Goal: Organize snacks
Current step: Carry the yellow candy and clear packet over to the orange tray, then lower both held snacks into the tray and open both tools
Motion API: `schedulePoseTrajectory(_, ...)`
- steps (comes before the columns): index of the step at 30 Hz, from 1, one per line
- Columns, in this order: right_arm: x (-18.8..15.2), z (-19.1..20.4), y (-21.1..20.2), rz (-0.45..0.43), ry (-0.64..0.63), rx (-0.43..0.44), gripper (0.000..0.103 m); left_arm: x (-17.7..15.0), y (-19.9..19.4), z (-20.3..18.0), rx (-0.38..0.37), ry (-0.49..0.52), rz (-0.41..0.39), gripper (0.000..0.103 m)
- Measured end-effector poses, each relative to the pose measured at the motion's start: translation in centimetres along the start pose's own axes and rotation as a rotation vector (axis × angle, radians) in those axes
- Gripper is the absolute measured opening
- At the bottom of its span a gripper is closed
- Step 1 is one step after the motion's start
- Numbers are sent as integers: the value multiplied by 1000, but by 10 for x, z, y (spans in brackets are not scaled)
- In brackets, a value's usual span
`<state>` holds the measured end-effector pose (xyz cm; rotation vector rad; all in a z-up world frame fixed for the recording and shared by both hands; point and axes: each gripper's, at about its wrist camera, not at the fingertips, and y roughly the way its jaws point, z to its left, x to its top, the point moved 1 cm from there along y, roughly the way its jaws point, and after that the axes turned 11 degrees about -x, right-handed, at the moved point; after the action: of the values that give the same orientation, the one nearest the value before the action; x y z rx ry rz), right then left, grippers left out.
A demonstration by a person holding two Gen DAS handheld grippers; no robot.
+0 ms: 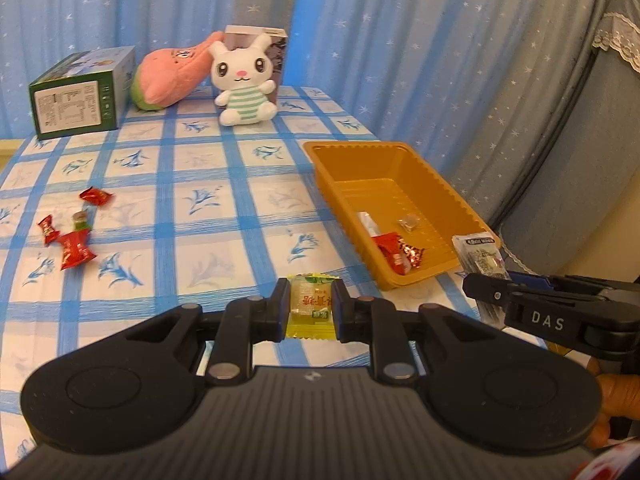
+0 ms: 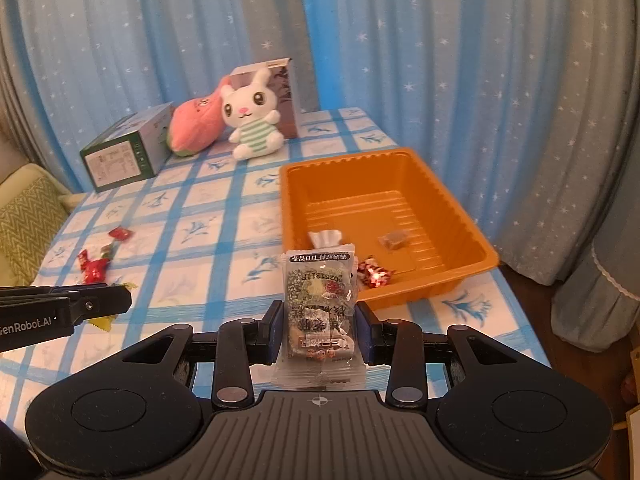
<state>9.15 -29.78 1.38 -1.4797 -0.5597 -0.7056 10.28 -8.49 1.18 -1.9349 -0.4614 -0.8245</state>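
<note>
Curtains (image 1: 400,40) of blue, star-dotted cloth fill the whole background behind a table (image 1: 200,208) covered in a blue-and-white checked cloth with leaf prints.

Next in size, the orange tray (image 2: 476,240) sits at about two o'clock on the table in the right wrist view, near the right edge. Inside it lie a white-ended wrapped snack (image 2: 326,237), a small brownish sweet (image 2: 394,239) and a red-and-white foil candy (image 2: 374,273), with a red packet (image 1: 394,254) seen beside the foil one in the left wrist view.

At the far end, around eleven o'clock, a green box (image 1: 80,94) lies on its side; just right of it a pink plush (image 1: 172,76) leans against a white rabbit toy (image 1: 244,80), which sits in front of an upright carton (image 1: 276,44).

The right gripper (image 2: 320,330) is clamped on a clear snack packet (image 2: 318,304) with dark print — the packet stands upright between the pads, in front of the tray's near rim. The left gripper (image 1: 310,310) is closed on a yellow-green wrapped sweet (image 1: 310,304), held above the cloth at six o'clock, well left of the tray.

Smallest things — a cluster of red wrapped candies (image 1: 74,250) with one green-topped piece (image 1: 82,220) lies loose at nine o'clock, near the table's left edge.
</note>
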Motion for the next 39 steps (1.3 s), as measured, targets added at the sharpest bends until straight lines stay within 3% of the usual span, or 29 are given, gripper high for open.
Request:
schedulePoseTrajectory(21, 9, -43, 16, 14, 39, -51, 37, 15, 44, -41, -57, 64, 36, 19)
schedulePoseTrajectory(39, 28, -61, 48, 27, 21, -63, 37, 37, 84, -53, -83, 77, 47, 19)
